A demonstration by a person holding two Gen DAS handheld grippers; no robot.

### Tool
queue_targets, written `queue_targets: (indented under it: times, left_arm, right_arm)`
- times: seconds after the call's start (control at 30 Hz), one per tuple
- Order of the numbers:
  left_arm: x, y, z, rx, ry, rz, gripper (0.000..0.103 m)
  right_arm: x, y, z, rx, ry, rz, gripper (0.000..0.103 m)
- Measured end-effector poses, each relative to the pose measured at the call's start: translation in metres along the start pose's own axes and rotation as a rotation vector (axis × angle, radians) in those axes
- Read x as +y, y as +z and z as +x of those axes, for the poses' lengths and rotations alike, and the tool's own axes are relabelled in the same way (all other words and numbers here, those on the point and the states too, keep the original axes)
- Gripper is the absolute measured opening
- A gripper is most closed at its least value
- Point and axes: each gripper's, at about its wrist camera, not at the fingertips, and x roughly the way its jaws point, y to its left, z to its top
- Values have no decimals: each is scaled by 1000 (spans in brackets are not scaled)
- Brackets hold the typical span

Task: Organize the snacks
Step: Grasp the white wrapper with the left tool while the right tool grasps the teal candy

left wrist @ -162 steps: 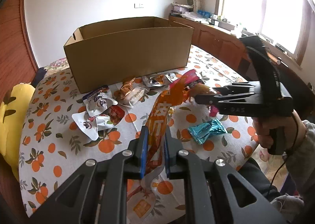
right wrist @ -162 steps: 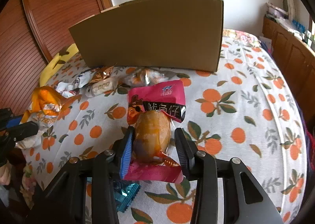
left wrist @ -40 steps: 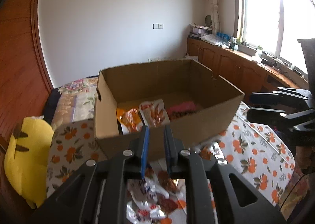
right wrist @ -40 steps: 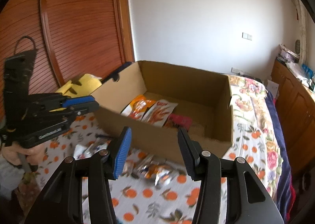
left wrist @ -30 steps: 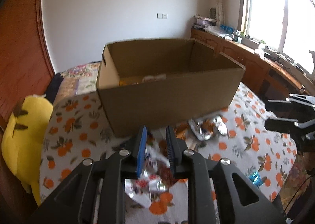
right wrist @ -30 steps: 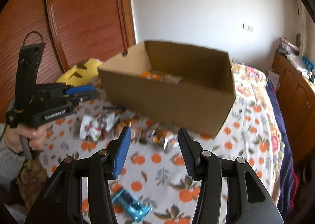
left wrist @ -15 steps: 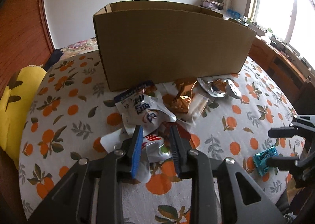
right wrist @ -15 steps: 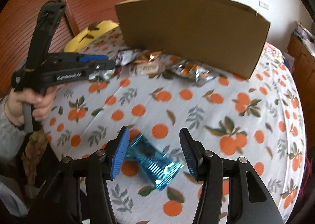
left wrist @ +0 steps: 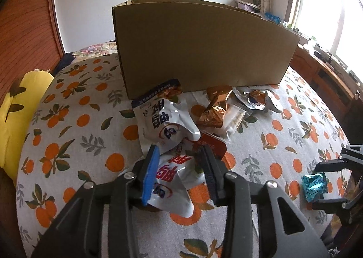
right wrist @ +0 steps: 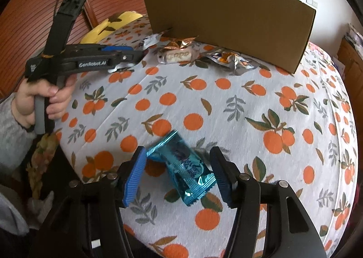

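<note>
Tablecloth (right wrist: 249, 103) printed with oranges is spread under a tall cardboard box (left wrist: 204, 46), and loose snack packets are heaped at its near wall. A white packet (left wrist: 174, 178) is straddled by the parted jaws of the left gripper (left wrist: 179, 174), not clamped. A teal wrapper (right wrist: 183, 167) is seen between the wide-open fingers of the right gripper (right wrist: 178, 176), near the table's front edge.

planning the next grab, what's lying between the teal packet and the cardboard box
In the right wrist view, only bare orange-print tablecloth until the silver packets at the cardboard box; teal packet sits between the open right tongs.
</note>
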Motion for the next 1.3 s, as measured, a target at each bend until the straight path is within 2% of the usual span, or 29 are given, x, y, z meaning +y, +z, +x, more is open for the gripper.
queue_targets:
  times: [0.2, 0.47, 0.6, 0.7, 0.83, 0.97, 1.3]
  left_arm:
    - [-1, 1, 2, 7, 8, 1, 43]
    - [-6, 1, 3, 11, 23, 29, 47]
    - [-1, 7, -2, 19, -8, -15, 47]
    - [3, 15, -11, -10, -20, -40, 49]
    - [8, 29, -14, -28, -39, -71, 52]
    - [10, 40, 0, -6, -35, -78, 54]
    - [13, 52, 38, 82, 46, -60, 55]
  right_arm:
    - [-2, -3, -2, 5, -8, -7, 62]
    - [5, -2, 4, -7, -112, -71, 59]
    - [1, 0, 2, -25, -123, -61, 30]
    - [-2, 2, 2, -31, -142, -62, 24]
    - [-9, 9, 3, -46, -146, -42, 23]
    - [-15, 16, 3, -74, -139, -18, 23]
    - [-31, 26, 16, -88, -154, 5, 23]
